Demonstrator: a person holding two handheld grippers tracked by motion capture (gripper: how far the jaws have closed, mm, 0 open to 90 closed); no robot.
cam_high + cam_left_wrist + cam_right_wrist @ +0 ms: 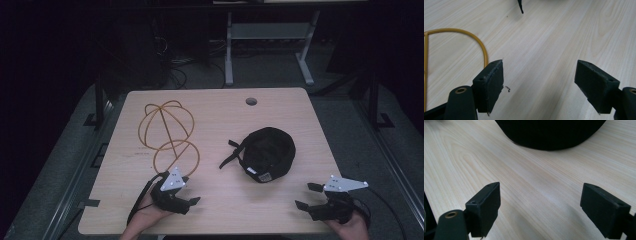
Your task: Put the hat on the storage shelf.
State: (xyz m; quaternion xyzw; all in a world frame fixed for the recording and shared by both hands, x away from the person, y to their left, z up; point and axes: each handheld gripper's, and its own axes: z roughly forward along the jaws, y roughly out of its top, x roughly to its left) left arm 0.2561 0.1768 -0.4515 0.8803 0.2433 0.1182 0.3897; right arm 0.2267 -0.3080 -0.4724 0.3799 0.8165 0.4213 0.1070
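On the near edge of the desk we are holding both grippers low with nothing in them: the left gripper is sitting just beside the lower loop of the yellow wire frame, and the right gripper is resting near the front right corner, both with jaws spread wide. The black cap is lying upside down (its strap trailing toward the frame) in the middle of the desk, well apart from the frame. We are judging that the work is barely starting: neither thing is being touched, so gripping the cap and bringing it to the frame is all still ahead.
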